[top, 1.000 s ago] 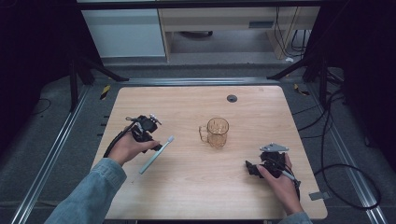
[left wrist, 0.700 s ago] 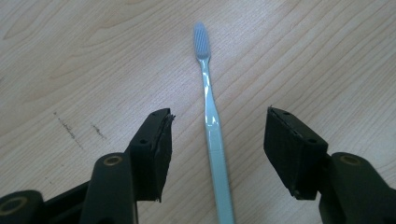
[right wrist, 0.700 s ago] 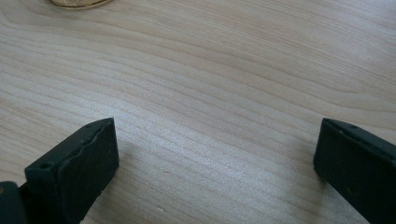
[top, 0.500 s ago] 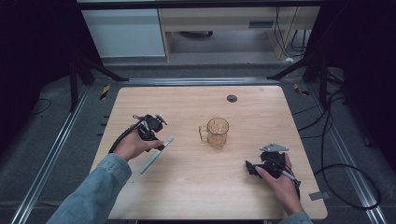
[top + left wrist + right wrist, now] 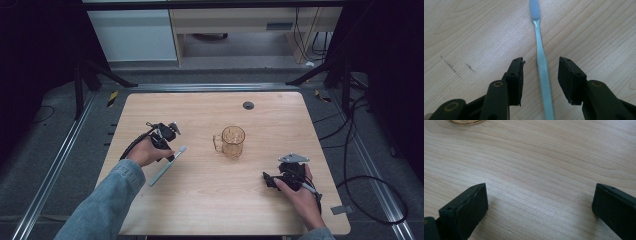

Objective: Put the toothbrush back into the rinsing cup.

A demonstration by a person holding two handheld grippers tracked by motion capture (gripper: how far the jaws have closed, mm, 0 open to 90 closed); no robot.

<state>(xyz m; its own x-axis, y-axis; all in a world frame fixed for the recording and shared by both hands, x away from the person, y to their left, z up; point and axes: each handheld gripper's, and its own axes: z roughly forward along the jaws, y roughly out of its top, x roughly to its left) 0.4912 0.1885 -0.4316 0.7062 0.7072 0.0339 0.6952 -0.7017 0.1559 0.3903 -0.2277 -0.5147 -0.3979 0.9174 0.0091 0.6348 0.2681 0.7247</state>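
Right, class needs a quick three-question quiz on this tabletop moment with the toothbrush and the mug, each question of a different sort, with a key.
1. True or false: the left gripper is already clamped on the toothbrush.
2. Multiple choice: where does the amber glass mug stand? A) near the middle of the wooden table B) at its far left corner C) between the jaws of the right gripper
3. Fill in: between the right gripper's open jaws lies only bare ____.

Key:
1. False; its jaws stand open on either side of the handle, not touching it.
2. A
3. wood (the tabletop)
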